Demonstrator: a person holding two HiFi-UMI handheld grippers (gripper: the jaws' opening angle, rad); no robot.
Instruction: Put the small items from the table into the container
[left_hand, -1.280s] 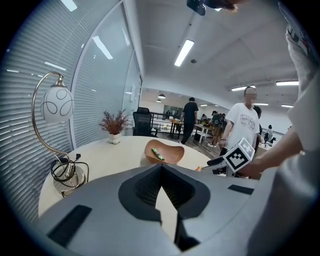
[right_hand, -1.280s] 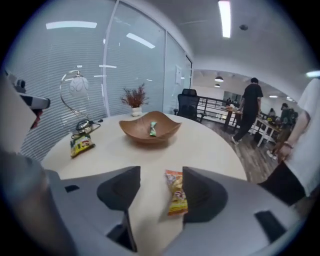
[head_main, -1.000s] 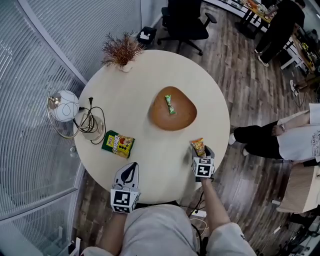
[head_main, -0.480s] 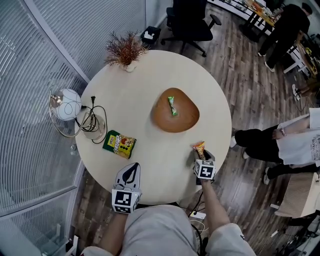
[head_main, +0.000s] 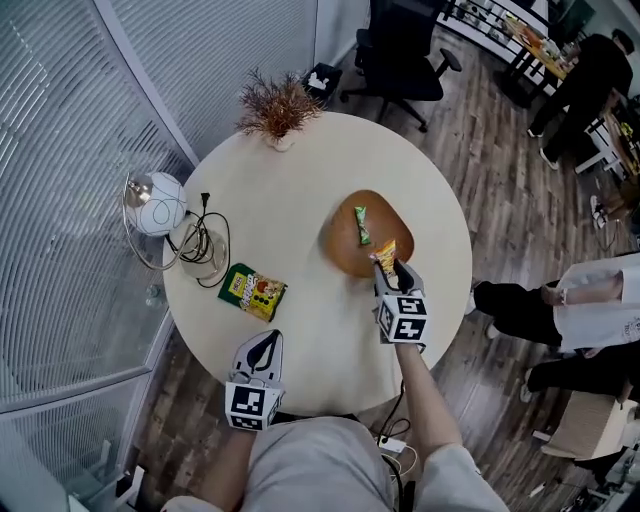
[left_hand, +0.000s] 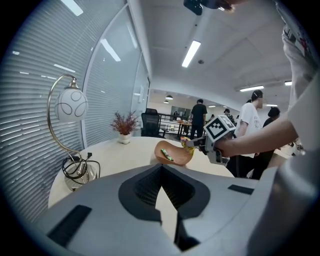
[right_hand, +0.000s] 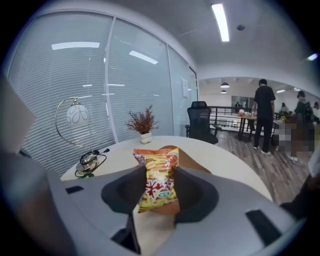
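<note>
Gripping an orange snack packet (head_main: 385, 252) in the right gripper (head_main: 386, 268), just right of centre in the head view. Jaws pinched on the packet's lower half, its top sticking up free. Hanging over the lower right edge of the brown bowl (head_main: 345, 245); hard to tell whether touching the rim or not. Inside the bowl, toward its upper part, a green candy (head_main: 361, 225) lying flat. Down at lower left, by the near edge of the round table (head_main: 300, 170), the left gripper (head_main: 262, 347), jaws drawn together with nothing between them. Left of centre on the tabletop, well apart from the bowl, a green and yellow packet (head_main: 253, 291). Further left, a globe lamp (head_main: 157, 203) with a coiled cable (head_main: 205, 245). At the table's top edge, a potted dried plant (head_main: 277, 108).
</note>
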